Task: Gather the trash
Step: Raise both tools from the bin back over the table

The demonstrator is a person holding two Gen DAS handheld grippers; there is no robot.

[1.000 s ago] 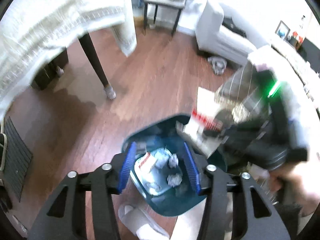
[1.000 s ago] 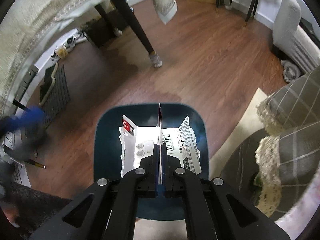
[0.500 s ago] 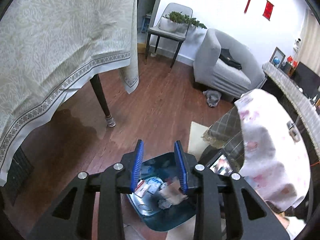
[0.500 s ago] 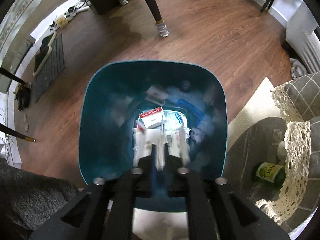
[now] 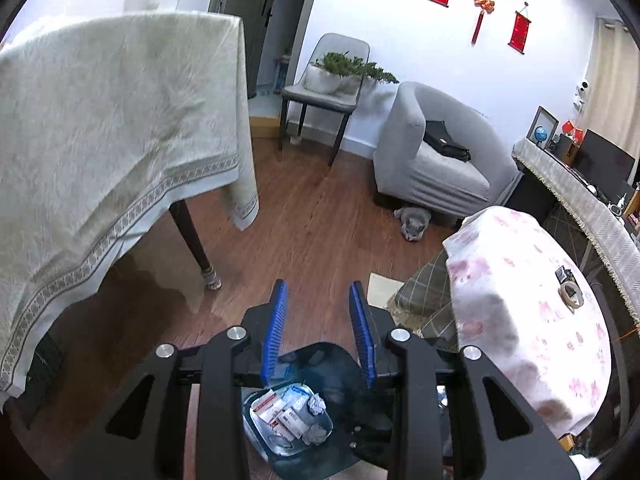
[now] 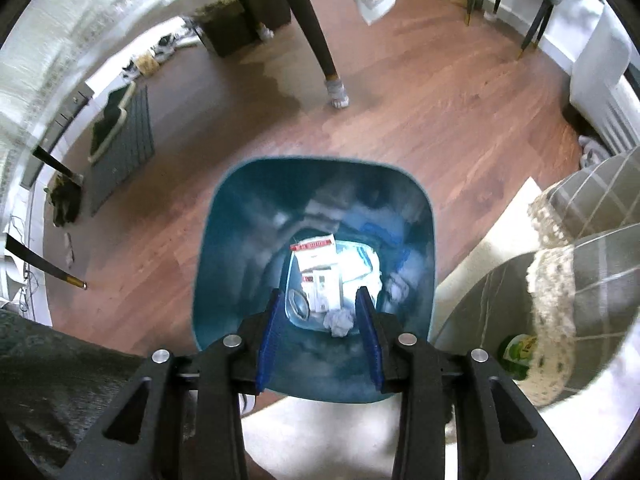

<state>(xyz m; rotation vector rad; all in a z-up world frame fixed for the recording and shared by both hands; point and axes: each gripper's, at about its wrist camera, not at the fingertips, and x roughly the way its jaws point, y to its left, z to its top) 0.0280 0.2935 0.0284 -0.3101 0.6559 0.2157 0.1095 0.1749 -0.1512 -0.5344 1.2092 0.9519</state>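
Note:
A teal trash bin [image 6: 224, 240] stands on the wood floor, seen from straight above in the right wrist view. At its bottom lie a flattened white carton with red print [image 6: 318, 270], crumpled paper [image 6: 340, 322] and other scraps. My right gripper [image 6: 318, 298] hangs over the bin's near side, its jaws opening, nothing between them. My left gripper [image 5: 318, 292] is higher up, jaws opening slightly and empty; the bin [image 5: 336, 364] shows below its fingers with the carton [image 5: 280, 410] inside.
A table with a pale cloth [image 5: 100, 152] stands left, its dark leg [image 5: 194, 240] near the bin. A small table with a pink-patterned cloth [image 5: 528, 312] is at right. A grey armchair [image 5: 436, 160], a cat [image 5: 414, 220] and a chair with a plant [image 5: 328, 92] lie beyond.
My right gripper opened and let go of the flattened carton, which dropped to the bottom of the bin. My left gripper rose and tilted up, showing more of the room.

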